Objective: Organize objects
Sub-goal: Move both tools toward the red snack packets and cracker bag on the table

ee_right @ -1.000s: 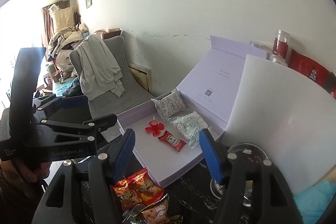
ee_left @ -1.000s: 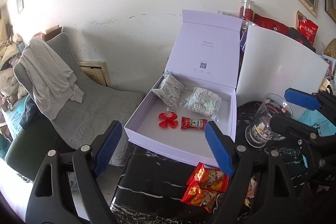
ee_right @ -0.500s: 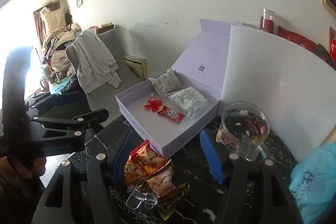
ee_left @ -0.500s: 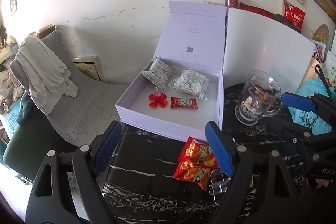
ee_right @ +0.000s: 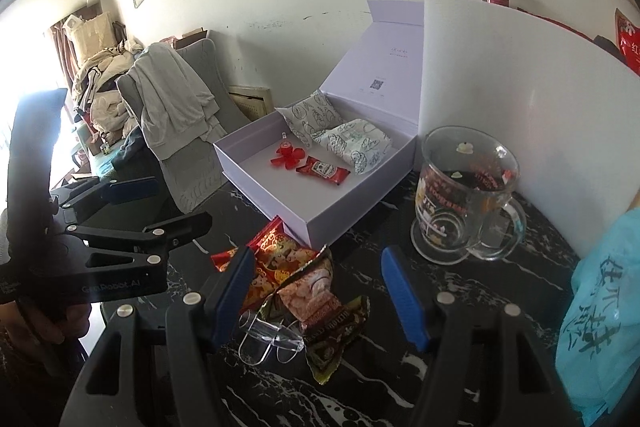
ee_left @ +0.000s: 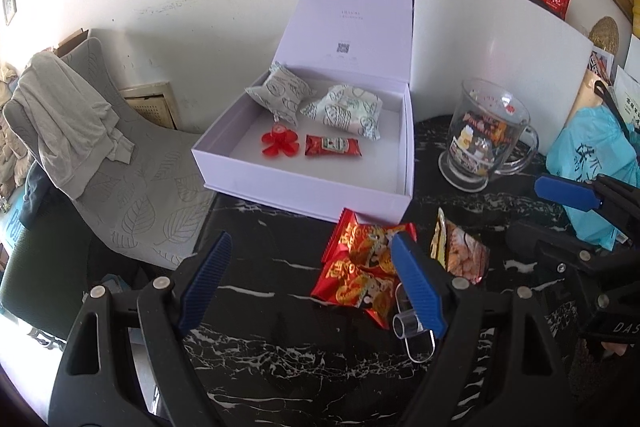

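An open white box stands on the black marble table. It holds two leaf-print pouches, a red flower-shaped piece and a ketchup sachet. In front of the box lie red snack packets, a brown snack packet and a clear plastic piece. My left gripper hangs open above the table, its right finger over the red packets. My right gripper is open above the snack packets, gripping nothing. The box lies beyond it.
A glass mug stands right of the box, in front of a white board. A turquoise bag lies at the far right. Left of the table is a grey chair with a garment over it. A hand holds the left gripper.
Both grippers have sunk toward the table and tipped downward. The box and mug have slid up in both views, and the snack packets and clear piece have come into sight.
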